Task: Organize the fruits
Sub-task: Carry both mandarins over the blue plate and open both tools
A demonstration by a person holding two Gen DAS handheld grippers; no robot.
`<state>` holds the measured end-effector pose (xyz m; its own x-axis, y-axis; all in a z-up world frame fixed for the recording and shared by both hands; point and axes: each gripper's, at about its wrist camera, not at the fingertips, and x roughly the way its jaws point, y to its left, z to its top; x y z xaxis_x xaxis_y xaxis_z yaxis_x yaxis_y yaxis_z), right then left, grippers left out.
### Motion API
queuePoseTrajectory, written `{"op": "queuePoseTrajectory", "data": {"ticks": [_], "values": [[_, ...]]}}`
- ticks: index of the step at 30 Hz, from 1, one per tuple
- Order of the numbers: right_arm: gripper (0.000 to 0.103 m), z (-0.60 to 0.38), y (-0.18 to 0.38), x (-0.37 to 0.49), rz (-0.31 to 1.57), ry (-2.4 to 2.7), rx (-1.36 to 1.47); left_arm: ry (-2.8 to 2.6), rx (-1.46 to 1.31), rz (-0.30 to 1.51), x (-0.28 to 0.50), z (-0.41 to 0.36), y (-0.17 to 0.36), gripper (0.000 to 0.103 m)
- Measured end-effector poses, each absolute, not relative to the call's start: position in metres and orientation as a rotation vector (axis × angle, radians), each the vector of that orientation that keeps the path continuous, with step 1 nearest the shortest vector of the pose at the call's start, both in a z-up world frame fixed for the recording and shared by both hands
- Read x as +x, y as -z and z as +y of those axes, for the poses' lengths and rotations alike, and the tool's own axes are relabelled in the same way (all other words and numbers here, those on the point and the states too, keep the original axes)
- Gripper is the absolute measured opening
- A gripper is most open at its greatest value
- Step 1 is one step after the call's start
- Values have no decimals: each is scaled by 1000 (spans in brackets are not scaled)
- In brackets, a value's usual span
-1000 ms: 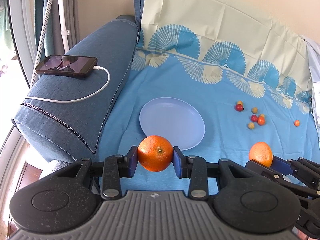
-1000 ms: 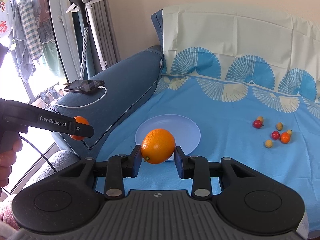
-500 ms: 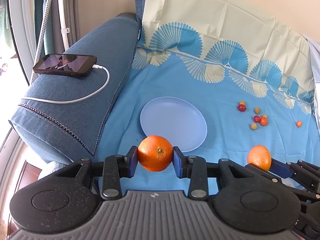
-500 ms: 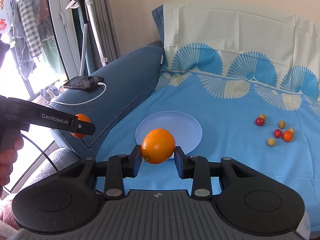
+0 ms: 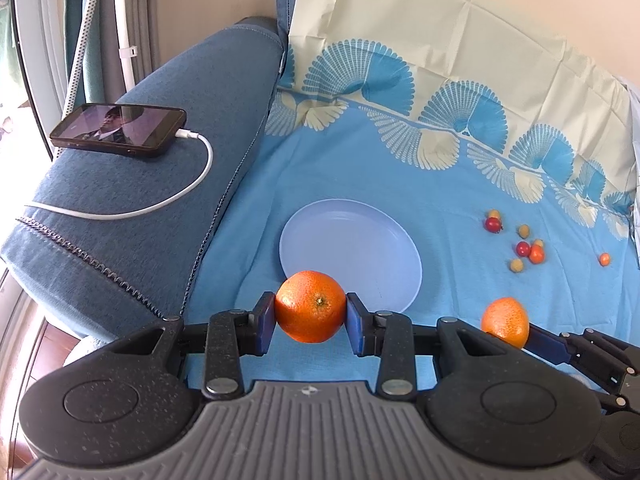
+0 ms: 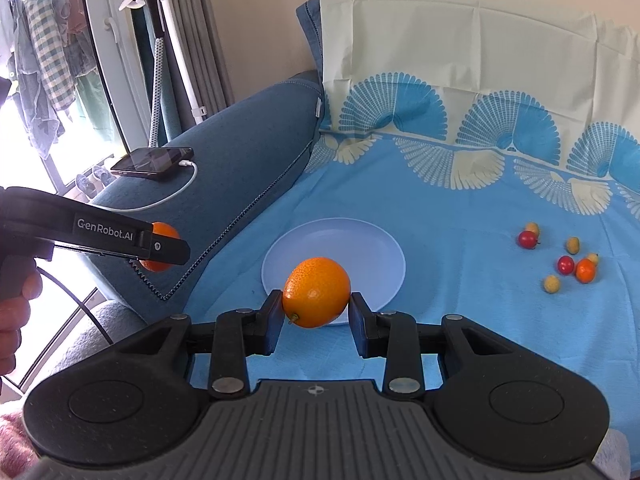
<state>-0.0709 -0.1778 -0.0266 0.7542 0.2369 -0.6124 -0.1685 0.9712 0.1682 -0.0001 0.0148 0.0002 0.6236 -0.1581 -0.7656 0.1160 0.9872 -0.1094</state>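
Observation:
My left gripper (image 5: pixel 311 322) is shut on a round orange (image 5: pixel 310 306), held in the air just in front of the near rim of a pale blue plate (image 5: pixel 352 240) on the blue sheet. My right gripper (image 6: pixel 316 318) is shut on a second, smoother orange (image 6: pixel 317 291), also hovering before the plate (image 6: pixel 360 248). Each wrist view catches the other hand's fruit: the second orange (image 5: pixel 505 321) at lower right, the first orange (image 6: pixel 161 246) at left behind the other gripper's finger.
Several small red, orange and yellow fruits (image 5: pixel 520 244) lie scattered on the sheet right of the plate. A phone (image 5: pixel 120 130) on a white cable rests on the blue sofa arm (image 5: pixel 140 200) at left. A person's hand (image 6: pixel 14 320) holds the left tool.
Both grippers have moved forward toward the plate, each still carrying its orange. The plate and small fruits have not shifted.

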Motion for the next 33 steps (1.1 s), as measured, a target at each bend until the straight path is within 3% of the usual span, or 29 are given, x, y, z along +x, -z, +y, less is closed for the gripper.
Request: {"op": "queuePoseTrajectory", "data": {"ticks": [33], "values": [[36, -167, 123, 61, 855, -196, 65, 117, 34, 1053, 140, -26, 108, 43]]}}
